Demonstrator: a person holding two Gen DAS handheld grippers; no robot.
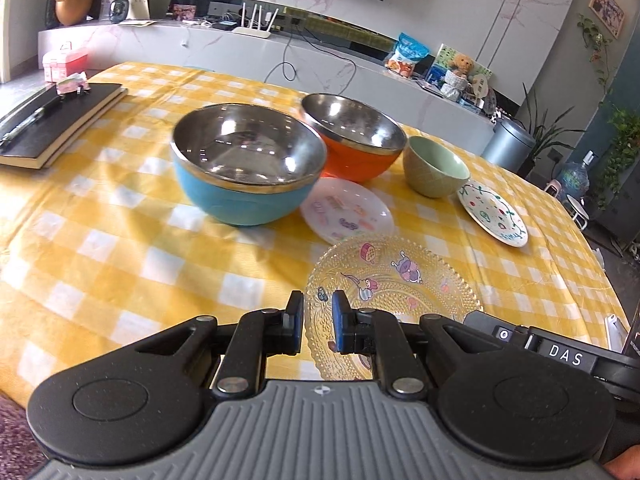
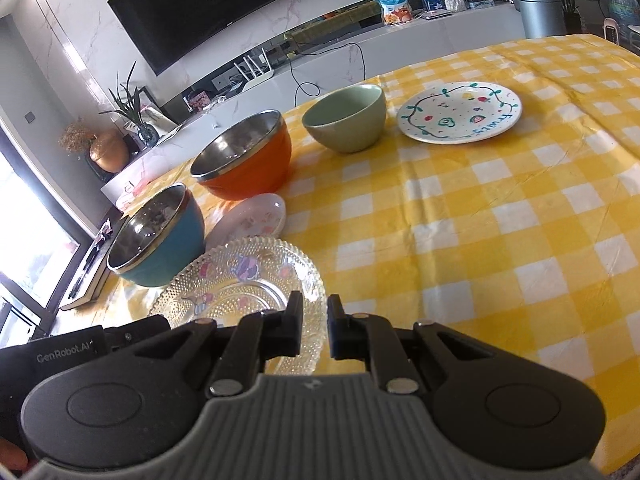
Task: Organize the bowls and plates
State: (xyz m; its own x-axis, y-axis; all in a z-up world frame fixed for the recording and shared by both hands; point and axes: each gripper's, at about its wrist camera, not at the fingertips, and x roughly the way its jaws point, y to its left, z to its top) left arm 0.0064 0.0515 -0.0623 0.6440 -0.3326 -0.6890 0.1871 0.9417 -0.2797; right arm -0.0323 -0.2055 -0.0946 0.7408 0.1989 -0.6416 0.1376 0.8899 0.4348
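A clear glass plate (image 1: 394,280) with cartoon prints lies on the yellow checked tablecloth (image 1: 120,248), nearest to me. My left gripper (image 1: 318,312) straddles its near left rim, jaws a little apart. My right gripper (image 2: 314,316) straddles its right rim (image 2: 308,276), jaws also a little apart. Behind stand a blue steel bowl (image 1: 244,168), an orange steel bowl (image 1: 352,136) and a green ceramic bowl (image 1: 436,166). A small pink plate (image 1: 346,210) and a white painted plate (image 1: 494,212) lie flat.
Black notebooks (image 1: 60,120) with a pen lie at the table's far left. A white TV counter (image 1: 240,48) with a router, snack bag and plants runs behind the table. A grey bin (image 1: 508,144) stands past the far right edge.
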